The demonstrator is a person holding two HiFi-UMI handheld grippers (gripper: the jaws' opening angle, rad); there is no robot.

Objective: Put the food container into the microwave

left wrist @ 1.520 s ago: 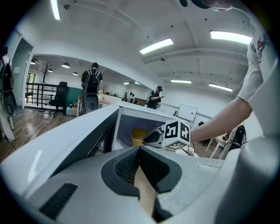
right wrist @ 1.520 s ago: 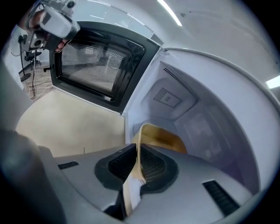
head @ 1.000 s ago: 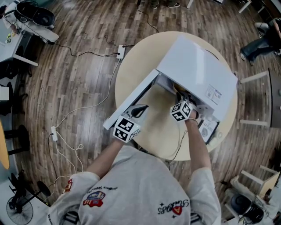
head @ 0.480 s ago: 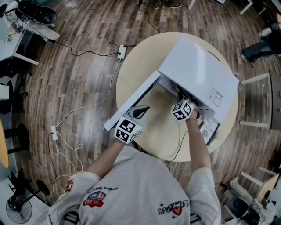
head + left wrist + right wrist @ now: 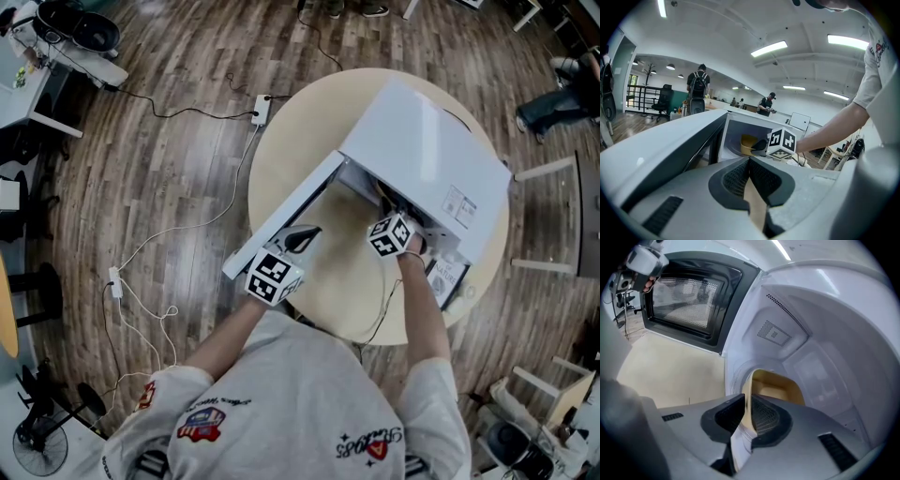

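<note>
The shallow tan plastic food container [image 5: 776,387] rests on the floor of the white box-shaped microwave [image 5: 422,150], which stands toward the far right edge of the round beige table [image 5: 291,141]. The right gripper [image 5: 747,401] reaches into the cavity with the container's near wall between its pads. Its jaws have just been easing apart, though the pads look to be touching the wall, which is likely the start of a release. The left gripper [image 5: 302,234], clenched on nothing, hovers beside the open dark-windowed door [image 5: 281,220], probably to keep it swung wide.
</note>
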